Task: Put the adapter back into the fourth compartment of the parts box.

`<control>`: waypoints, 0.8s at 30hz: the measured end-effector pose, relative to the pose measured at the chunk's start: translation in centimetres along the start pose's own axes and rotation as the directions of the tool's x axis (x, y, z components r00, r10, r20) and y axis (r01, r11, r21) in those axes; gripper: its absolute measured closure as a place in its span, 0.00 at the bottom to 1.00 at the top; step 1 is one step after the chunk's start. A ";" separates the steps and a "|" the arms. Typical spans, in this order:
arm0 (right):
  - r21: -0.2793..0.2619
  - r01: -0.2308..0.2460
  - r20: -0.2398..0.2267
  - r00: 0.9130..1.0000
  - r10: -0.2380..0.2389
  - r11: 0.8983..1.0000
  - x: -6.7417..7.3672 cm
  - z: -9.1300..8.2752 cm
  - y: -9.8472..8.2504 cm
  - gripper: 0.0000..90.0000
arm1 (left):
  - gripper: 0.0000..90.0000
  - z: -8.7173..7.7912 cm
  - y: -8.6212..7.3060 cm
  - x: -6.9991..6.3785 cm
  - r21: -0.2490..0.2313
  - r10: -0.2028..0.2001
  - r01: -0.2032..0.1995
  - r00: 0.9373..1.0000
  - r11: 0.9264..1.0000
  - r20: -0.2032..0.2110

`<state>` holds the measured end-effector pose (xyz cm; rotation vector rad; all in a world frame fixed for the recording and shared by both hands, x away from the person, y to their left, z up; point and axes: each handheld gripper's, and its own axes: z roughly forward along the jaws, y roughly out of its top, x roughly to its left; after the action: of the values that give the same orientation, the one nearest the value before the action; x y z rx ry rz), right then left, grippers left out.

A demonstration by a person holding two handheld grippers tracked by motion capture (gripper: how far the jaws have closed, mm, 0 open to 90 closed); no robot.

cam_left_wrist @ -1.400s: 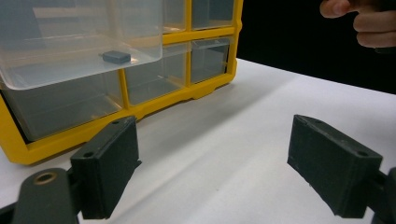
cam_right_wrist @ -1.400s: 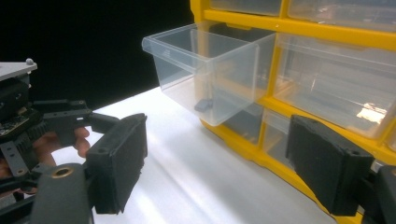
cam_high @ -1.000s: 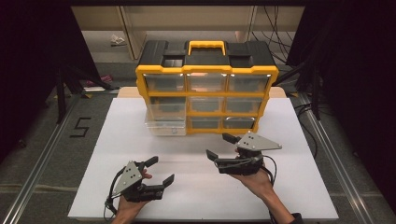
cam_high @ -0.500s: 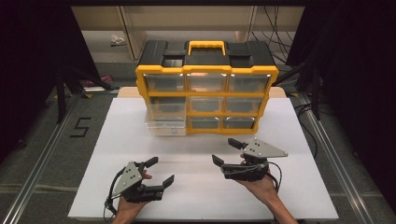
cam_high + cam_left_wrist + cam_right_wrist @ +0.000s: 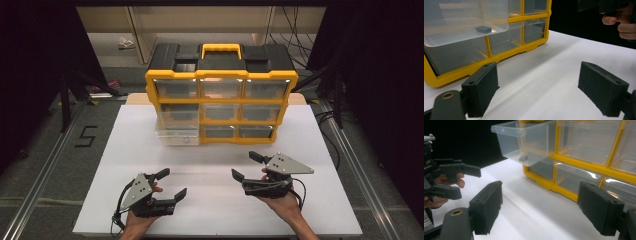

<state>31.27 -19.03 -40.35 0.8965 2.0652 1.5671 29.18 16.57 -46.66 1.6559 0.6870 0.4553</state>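
The plastic drawer cabinet with its yellow frame (image 5: 221, 103) is showing a black top and a yellow carry handle (image 5: 221, 49). Its clear, colourless drawers are sitting in yellow dividers, and the pulled-out clear drawer (image 5: 176, 134) is holding a small dark grey block (image 5: 484, 29). The flat white surface (image 5: 215, 165) is lying plain and unpatterned. Both the left claw (image 5: 171, 183) and the right claw (image 5: 246, 166) are showing matte black jaws under pale grey three-cornered plates. The floor beside the surface's left edge is bearing a black painted numeral 5 (image 5: 86, 136).

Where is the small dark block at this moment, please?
The small dark block lies inside the pulled-out clear drawer on the left of the yellow cabinet.
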 end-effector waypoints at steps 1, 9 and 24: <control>-0.001 -0.004 0.000 1.000 0.004 1.000 0.0 -0.1 -0.1 0.23 | 0.18 0.0 0.0 0.0 0.001 0.000 0.000 1.000 1.000 0.000; -0.006 -0.010 0.008 1.000 0.010 1.000 -0.2 -0.5 -0.7 0.21 | 0.18 0.1 0.0 0.0 0.007 -0.002 0.002 1.000 1.000 0.005; -0.006 -0.017 0.014 1.000 0.017 1.000 -0.1 -1.1 -1.9 0.21 | 0.18 0.1 0.0 0.0 0.014 0.001 -0.001 1.000 1.000 0.012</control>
<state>30.16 -20.13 -41.82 0.9225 2.0481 1.5703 29.21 16.51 -46.72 1.6705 0.6822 0.4419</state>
